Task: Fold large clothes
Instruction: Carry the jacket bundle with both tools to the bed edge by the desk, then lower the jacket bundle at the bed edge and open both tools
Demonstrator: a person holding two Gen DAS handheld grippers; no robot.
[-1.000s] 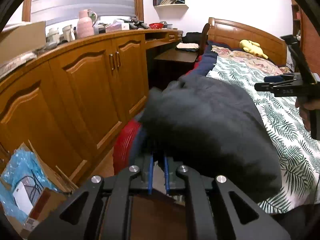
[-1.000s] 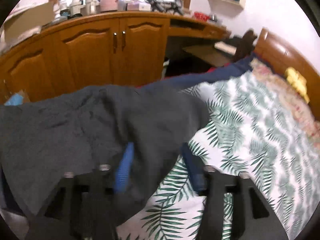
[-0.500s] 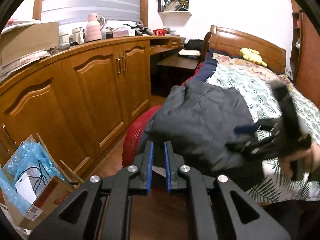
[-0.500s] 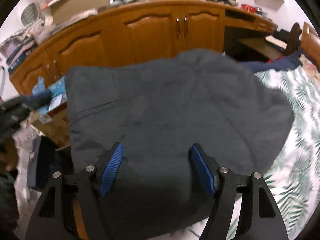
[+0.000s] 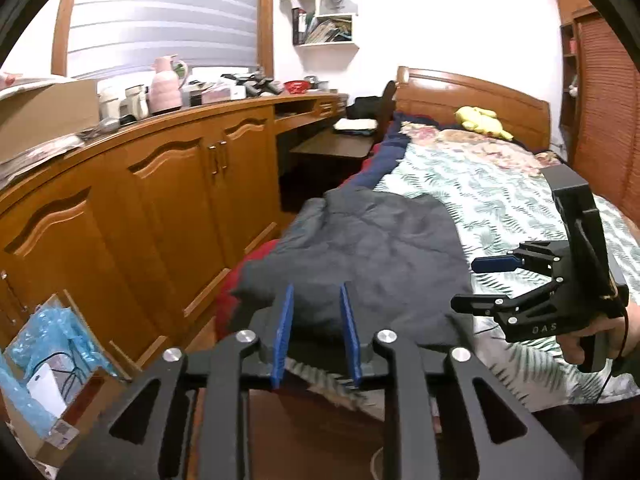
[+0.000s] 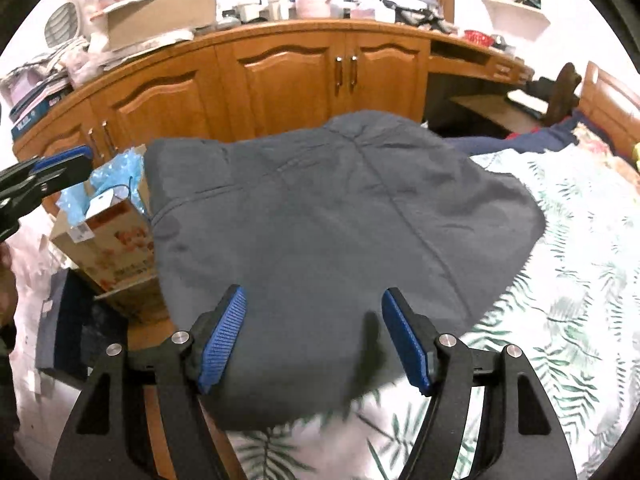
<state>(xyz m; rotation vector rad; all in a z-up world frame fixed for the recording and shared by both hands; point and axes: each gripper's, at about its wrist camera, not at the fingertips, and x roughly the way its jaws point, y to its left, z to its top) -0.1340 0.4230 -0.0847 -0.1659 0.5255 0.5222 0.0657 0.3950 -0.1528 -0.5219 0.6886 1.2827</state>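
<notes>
Change since earlier: left claw [image 5: 316, 334], clamped on the grey garment [image 5: 360, 256] a second ago, has let go and drawn back; its pads, nearly closed half a second ago, now stand a little apart. Right claw [image 6: 314, 336] has stayed spread over the cloth.

Left wrist view, left claw: narrow gap between blue pads [image 5: 283, 336], nothing held, just off the garment's near edge.
Left wrist view, garment: lies folded and flat on the bed [image 5: 500, 184], at the bed's edge nearest the wooden cabinets [image 5: 172, 200], overhanging slightly above a red item [image 5: 230, 300].
Left wrist view, right claw [image 5: 476, 284]: at the garment's right side, above the bed, spread wide, empty, gripped by a hand [image 5: 592, 340].

Right wrist view, right claw: wide, holding nothing, over the garment's [image 6: 340, 216] near edge.
Right wrist view, garment: spread over the leaf-print bed [image 6: 580, 280], far edge toward the cabinets [image 6: 288, 76].
Right wrist view, cardboard box [image 6: 104, 240]: on the floor left of the garment.
Right wrist view, left claw [image 6: 44, 172]: at the frame's left edge, well apart from the garment.
</notes>
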